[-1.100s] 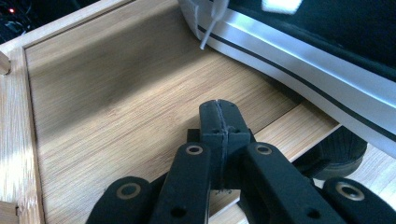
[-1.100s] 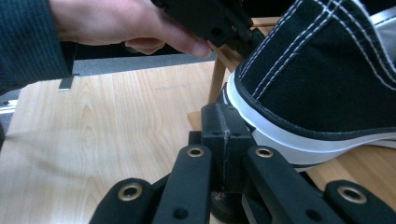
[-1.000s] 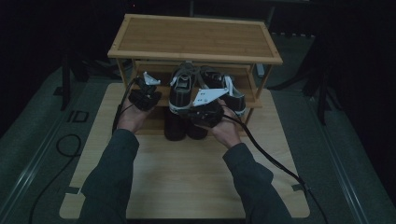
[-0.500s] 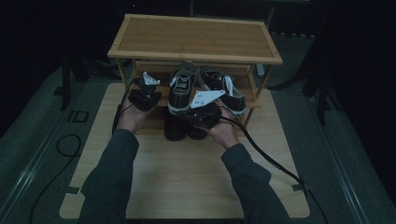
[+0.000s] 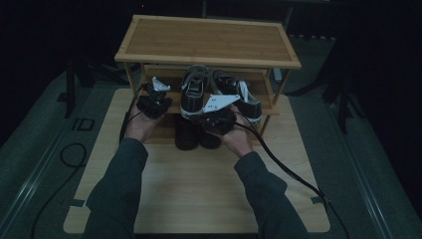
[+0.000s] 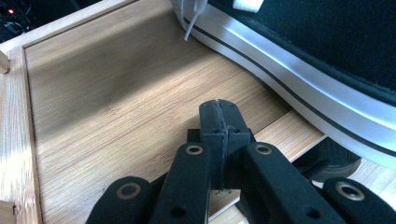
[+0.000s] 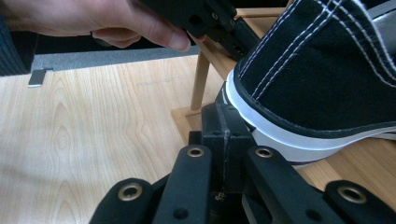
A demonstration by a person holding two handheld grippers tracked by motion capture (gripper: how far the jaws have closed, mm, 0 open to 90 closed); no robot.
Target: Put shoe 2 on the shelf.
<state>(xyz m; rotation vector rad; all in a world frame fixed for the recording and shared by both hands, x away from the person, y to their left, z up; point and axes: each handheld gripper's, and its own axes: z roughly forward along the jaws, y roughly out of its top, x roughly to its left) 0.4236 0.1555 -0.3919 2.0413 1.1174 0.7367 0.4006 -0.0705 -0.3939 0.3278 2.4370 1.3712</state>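
A pair of black canvas sneakers [image 5: 193, 92] with white soles stands on the middle shelf of a wooden shoe rack [image 5: 209, 42]. My left gripper [image 5: 157, 94] is held at the shelf's left front. Its jaws are shut with nothing between them [image 6: 220, 112], just over the shelf's front edge [image 6: 289, 133], and a sneaker's white sole [image 6: 299, 79] is to its right. My right gripper [image 5: 203, 115] sits in front of the sneakers. Its shut, empty jaws [image 7: 223, 116] are right at the heel of a sneaker [image 7: 317, 70]; contact is unclear.
The rack stands on a pale wooden board [image 5: 199, 184]. A darker pair of shoes [image 5: 191, 135] sits on the board under the shelf. A thin rack post [image 7: 201, 79] stands by my right gripper. Cables [image 5: 288, 172] trail back across the board.
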